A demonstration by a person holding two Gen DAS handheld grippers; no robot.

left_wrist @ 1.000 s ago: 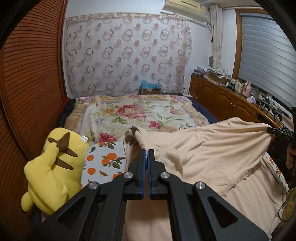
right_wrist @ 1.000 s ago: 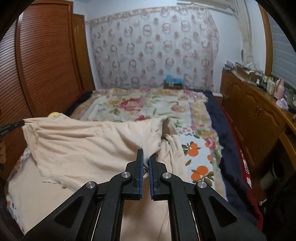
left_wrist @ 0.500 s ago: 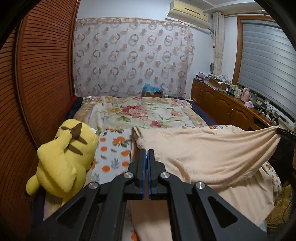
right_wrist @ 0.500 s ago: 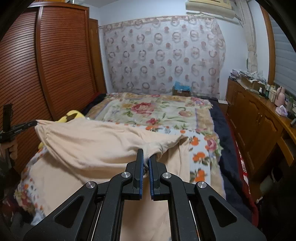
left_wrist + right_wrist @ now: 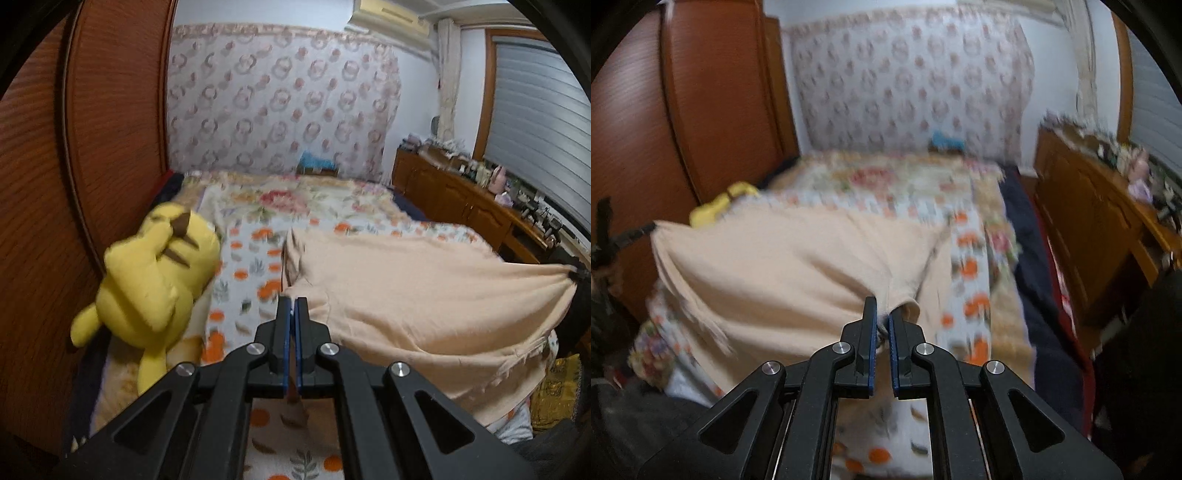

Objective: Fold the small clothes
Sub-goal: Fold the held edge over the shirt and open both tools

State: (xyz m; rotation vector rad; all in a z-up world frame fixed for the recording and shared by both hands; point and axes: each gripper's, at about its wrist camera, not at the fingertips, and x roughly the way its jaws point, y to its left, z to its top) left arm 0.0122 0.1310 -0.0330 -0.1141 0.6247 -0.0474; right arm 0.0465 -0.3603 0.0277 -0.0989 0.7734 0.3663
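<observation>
A peach-coloured garment [image 5: 424,291] hangs stretched between both grippers above the floral bedspread [image 5: 295,199]. My left gripper [image 5: 291,304] is shut on its left corner, with cloth pinched between the blue pads. In the right wrist view the same garment [image 5: 798,273] spreads to the left, and my right gripper [image 5: 882,310] is shut on its right corner. In the left wrist view the right gripper [image 5: 578,275] shows at the far right edge, pinching the cloth. The left gripper [image 5: 646,229] likewise appears at the left edge of the right wrist view.
A yellow plush toy [image 5: 155,280] lies on the bed's left side against the wooden slatted wardrobe [image 5: 81,184]. A wooden dresser [image 5: 461,199] crowded with small items runs along the right. A blue object [image 5: 314,162] sits at the bed's far end by the patterned curtain.
Both grippers have drawn back toward the near end of the bed. The garment has been pulled taut and flatter between them, and its far fold has slid nearer. The plush toy now looks closer.
</observation>
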